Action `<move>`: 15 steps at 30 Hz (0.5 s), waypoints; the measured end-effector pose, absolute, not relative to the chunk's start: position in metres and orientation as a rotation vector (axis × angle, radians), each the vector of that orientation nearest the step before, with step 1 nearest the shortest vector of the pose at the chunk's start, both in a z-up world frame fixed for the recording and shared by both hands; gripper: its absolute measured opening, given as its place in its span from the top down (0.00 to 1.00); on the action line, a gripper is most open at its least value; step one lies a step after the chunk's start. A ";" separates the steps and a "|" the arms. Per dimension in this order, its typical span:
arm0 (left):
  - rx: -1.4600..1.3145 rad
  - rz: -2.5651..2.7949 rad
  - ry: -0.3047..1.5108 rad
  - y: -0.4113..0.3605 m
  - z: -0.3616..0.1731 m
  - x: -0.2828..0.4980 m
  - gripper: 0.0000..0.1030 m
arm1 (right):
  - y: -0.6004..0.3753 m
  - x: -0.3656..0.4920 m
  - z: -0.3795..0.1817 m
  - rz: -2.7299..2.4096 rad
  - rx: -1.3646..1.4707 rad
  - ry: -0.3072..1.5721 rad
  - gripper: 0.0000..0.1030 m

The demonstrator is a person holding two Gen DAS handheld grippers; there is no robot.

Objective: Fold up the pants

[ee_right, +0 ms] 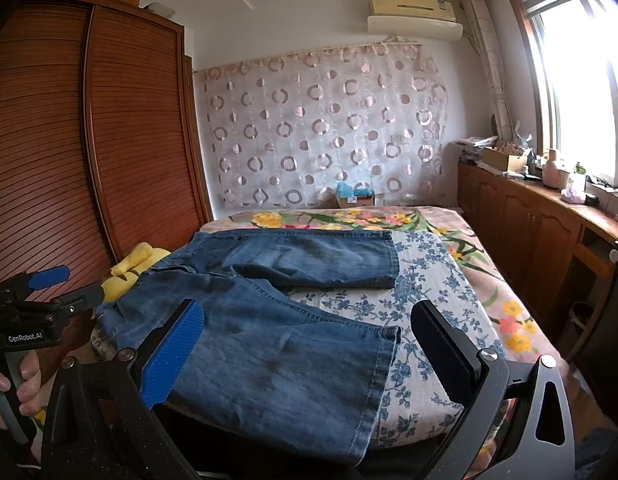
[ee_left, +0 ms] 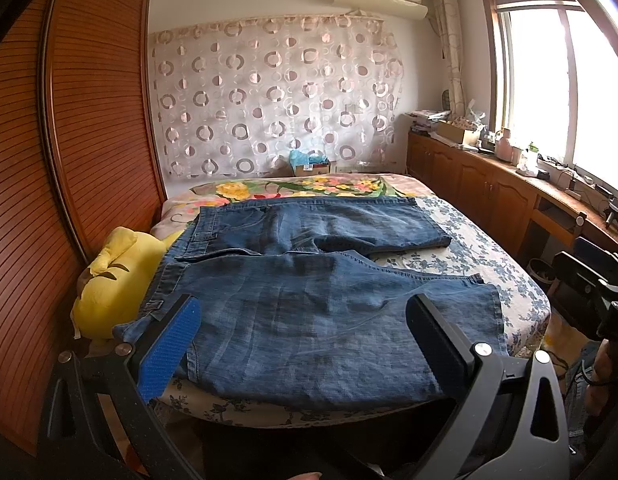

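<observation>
Left gripper (ee_left: 305,340) jaws spread wide, empty, above the near leg of the blue denim pants (ee_left: 309,280). Right gripper (ee_right: 309,344) likewise spread, empty, hem between its fingers. Pants lie flat on the floral-sheeted bed (ee_right: 429,280), waistband at 9 o'clock beside a yellow cushion (ee_left: 113,280).

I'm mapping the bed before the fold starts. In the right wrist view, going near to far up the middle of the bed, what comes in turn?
Near jeans leg → blue floral sheet → far jeans leg → bright flowered cover → cardboard box → circle-patterned curtain.
</observation>
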State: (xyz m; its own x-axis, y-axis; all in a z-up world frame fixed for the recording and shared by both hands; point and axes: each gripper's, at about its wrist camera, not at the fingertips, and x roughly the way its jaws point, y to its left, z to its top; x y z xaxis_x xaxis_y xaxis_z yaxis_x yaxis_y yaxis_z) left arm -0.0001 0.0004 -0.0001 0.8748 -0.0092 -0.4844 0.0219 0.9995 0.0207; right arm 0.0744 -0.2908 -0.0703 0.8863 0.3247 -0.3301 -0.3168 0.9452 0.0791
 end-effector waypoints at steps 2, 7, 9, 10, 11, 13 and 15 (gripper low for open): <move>0.026 -0.015 0.506 0.000 0.000 0.000 0.00 | -0.290 0.074 -0.070 0.335 0.024 0.348 0.00; 0.026 -0.016 0.506 0.000 0.000 0.000 0.00 | -0.291 0.074 -0.070 0.335 0.025 0.348 0.00; 0.025 -0.016 0.505 0.001 0.000 0.000 0.00 | -0.291 0.074 -0.070 0.335 0.025 0.348 0.00; 0.025 -0.017 0.505 0.001 0.000 0.000 0.01 | -0.291 0.074 -0.070 0.336 0.026 0.348 0.00; 0.025 -0.017 0.505 0.001 0.000 0.000 0.00 | -0.291 0.073 -0.070 0.337 0.027 0.348 0.00; 0.025 -0.017 0.505 0.001 0.000 0.000 0.00 | -0.291 0.073 -0.070 0.338 0.027 0.349 0.00; 0.024 -0.016 0.504 0.001 0.000 0.000 0.01 | -0.291 0.074 -0.070 0.337 0.027 0.348 0.00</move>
